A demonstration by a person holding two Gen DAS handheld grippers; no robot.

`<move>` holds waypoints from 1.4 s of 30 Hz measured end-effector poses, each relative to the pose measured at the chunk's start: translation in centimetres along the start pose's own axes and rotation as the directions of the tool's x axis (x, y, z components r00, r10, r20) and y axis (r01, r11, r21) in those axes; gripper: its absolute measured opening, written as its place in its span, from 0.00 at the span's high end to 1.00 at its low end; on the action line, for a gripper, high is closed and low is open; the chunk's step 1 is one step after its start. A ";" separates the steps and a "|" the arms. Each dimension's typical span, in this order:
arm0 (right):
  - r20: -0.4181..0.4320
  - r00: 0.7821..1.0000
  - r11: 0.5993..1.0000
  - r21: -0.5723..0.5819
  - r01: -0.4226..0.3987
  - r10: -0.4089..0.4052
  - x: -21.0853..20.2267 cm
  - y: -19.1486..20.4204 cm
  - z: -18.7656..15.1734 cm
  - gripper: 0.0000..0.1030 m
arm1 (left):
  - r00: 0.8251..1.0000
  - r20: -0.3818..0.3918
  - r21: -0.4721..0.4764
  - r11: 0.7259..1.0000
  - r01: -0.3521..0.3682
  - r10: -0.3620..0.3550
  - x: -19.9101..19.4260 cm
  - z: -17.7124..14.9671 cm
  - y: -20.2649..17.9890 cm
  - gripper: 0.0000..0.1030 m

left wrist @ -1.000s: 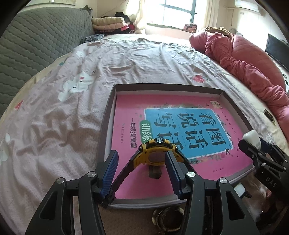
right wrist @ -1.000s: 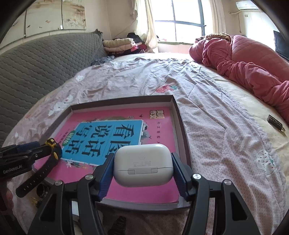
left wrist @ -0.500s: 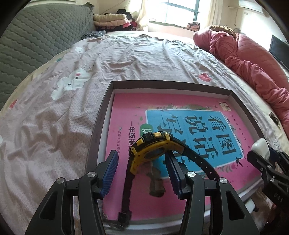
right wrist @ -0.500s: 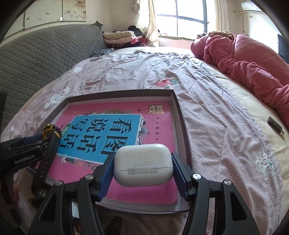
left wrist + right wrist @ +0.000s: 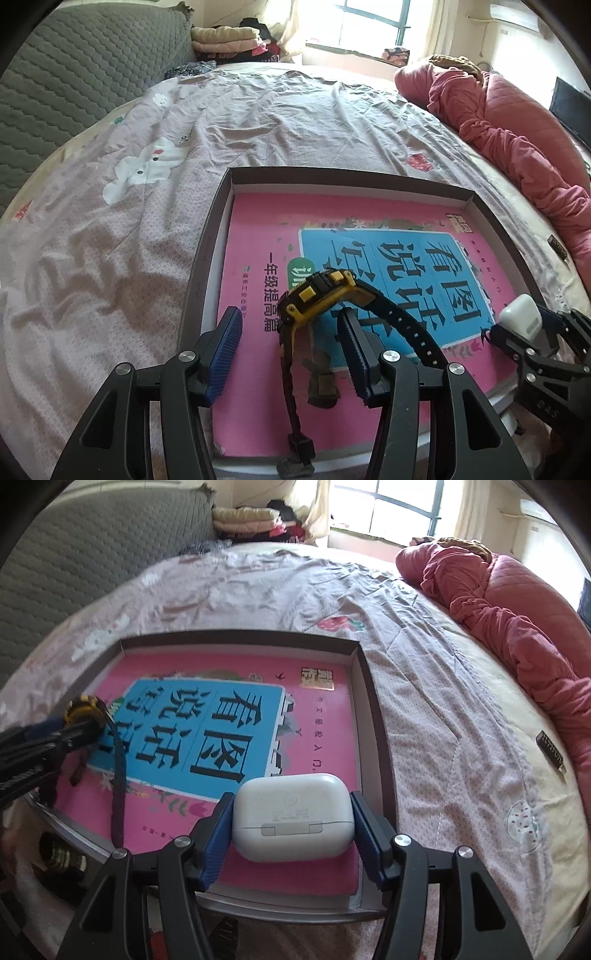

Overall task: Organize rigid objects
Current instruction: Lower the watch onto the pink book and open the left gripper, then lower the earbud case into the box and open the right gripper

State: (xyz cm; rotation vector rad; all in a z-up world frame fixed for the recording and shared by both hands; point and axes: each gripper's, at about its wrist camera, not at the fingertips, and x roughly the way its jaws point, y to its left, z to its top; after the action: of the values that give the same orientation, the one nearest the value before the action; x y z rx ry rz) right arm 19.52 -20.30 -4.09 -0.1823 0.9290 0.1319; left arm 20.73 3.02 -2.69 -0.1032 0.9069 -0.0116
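Shallow grey cardboard tray (image 5: 207, 258) w/ pink book (image 5: 314, 709): yellow-black watch (image 5: 317, 295), tilted vs. 1 s ago, hangs at 7 o'clock off wide-open left gripper (image 5: 291, 350), release imminent; right gripper (image 5: 291, 830) clamps white earbud case (image 5: 291, 816) at 5 o'clock.

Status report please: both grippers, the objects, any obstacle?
Left gripper open, watch draped on its right finger. Right gripper shut on earbud case, over the pink book in the tray. No obstacle seen.

The left gripper (image 5: 290, 347) stood open; the watch (image 5: 317, 297) (yellow-cased) hung over its right finger above the book (image 5: 369, 266).
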 end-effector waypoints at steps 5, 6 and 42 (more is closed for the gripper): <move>-0.048 0.999 1.000 0.025 -0.017 0.018 0.2 -0.2 0.3 0.42 | 1.000 0.007 -0.012 1.000 0.022 -0.022 -0.9 -0.5 0.4 0.46; -0.055 0.998 0.999 0.028 -0.020 0.022 0.3 -0.3 0.3 0.42 | 0.999 0.006 -0.015 0.999 0.031 -0.031 -1.0 -0.6 0.5 0.46; -0.059 0.998 0.998 0.062 -0.015 0.019 -0.4 -0.1 -0.5 0.42 | 1.000 -0.004 -0.034 0.999 0.021 -0.022 -3.2 -2.8 0.3 0.40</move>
State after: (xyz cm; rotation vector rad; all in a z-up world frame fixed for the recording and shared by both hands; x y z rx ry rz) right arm 18.91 -20.51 -4.09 -0.1214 0.9929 0.1139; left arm 16.52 3.23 -1.90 -0.1444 0.9103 -0.0166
